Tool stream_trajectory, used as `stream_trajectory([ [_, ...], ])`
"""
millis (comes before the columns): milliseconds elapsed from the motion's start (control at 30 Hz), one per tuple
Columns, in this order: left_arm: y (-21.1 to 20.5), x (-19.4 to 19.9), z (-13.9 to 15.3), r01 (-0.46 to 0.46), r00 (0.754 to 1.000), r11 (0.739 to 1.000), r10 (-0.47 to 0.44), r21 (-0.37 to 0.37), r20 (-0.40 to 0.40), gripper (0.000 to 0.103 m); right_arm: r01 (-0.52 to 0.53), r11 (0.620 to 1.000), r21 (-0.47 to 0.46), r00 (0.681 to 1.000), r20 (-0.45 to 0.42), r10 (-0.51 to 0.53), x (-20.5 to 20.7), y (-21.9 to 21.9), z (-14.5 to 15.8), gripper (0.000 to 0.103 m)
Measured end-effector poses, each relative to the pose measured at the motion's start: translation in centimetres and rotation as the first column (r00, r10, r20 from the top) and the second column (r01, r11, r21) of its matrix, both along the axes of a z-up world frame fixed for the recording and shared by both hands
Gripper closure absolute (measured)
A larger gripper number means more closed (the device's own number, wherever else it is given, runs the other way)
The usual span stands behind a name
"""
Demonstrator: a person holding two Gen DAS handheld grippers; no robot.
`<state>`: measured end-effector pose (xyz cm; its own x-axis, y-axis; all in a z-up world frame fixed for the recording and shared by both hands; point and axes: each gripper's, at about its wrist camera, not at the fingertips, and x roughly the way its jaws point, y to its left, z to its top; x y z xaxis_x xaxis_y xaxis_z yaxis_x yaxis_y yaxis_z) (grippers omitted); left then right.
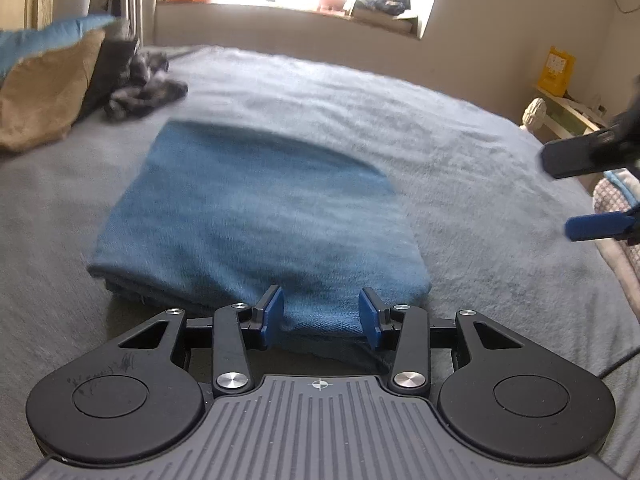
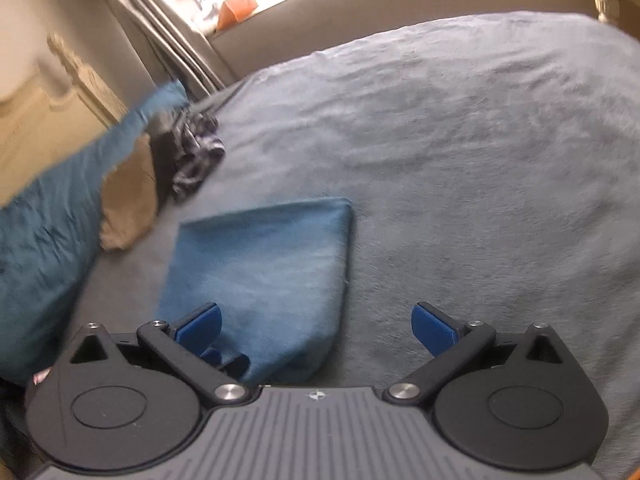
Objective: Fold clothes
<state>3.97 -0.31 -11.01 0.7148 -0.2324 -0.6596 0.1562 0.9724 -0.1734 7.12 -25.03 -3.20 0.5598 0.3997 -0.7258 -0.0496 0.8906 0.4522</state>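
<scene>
A blue cloth (image 1: 256,216), folded into a thick rectangle, lies flat on the grey bedspread (image 1: 460,168). My left gripper (image 1: 322,316) sits at the cloth's near edge; that edge fills the gap between the two blue pads and touches both. In the right wrist view the same cloth (image 2: 260,272) runs away from the camera. My right gripper (image 2: 316,328) hangs wide open over the cloth's near right corner with nothing gripped. Its fingers (image 1: 576,156) also show at the right edge of the left wrist view, above the bed.
A blue pillow (image 2: 48,240), a tan pillow (image 1: 44,100) and a crumpled dark patterned garment (image 1: 144,88) lie at the bed's far left by the headboard (image 2: 40,112). A bright window with a cluttered sill (image 1: 380,4) is behind. A yellow box (image 1: 556,70) stands on a shelf at the right.
</scene>
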Motion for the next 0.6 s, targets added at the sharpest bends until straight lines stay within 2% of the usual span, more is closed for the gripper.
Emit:
stream_trajectory([
  [133,-0.2,-0.5,1.1,0.005,0.999,0.999,-0.007,0.032,0.042,0.057,-0.012,0.995,-0.098,0.995,0.093,0.021,0.1,0.7,0.0,0.0],
  [233,0.1,-0.4,2.0,-0.01,0.998,0.999,0.008,0.047,0.062,0.051,-0.002,0.99,-0.141,0.97,0.241,0.037,-0.7,1.1,1.4,0.0],
  [267,0.3,-0.3,2.2,-0.018,0.998,0.999,0.014,0.051,0.068,0.047,-0.002,0.989,-0.145,0.963,0.266,0.041,-0.7,1.2,1.5,0.0],
  [367,0.8,0.3,2.8,-0.06,0.996,0.996,0.056,0.067,0.063,0.03,-0.001,0.988,-0.154,0.944,0.326,0.052,-0.5,1.3,1.8,0.0],
  [467,1.4,0.9,3.4,-0.097,0.994,0.989,0.09,0.11,0.065,0.028,-0.002,0.992,-0.127,0.948,0.314,0.043,0.1,1.0,1.4,0.0],
  [533,1.7,1.2,3.8,-0.123,0.991,0.983,0.115,0.137,0.067,0.022,0.003,0.994,-0.106,0.94,0.34,0.034,-0.2,0.7,1.4,0.0],
  [600,2.1,1.6,4.0,-0.154,0.987,0.976,0.146,0.154,0.06,0.006,0.018,0.993,-0.117,0.928,0.372,0.027,-0.3,0.8,1.5,0.0],
])
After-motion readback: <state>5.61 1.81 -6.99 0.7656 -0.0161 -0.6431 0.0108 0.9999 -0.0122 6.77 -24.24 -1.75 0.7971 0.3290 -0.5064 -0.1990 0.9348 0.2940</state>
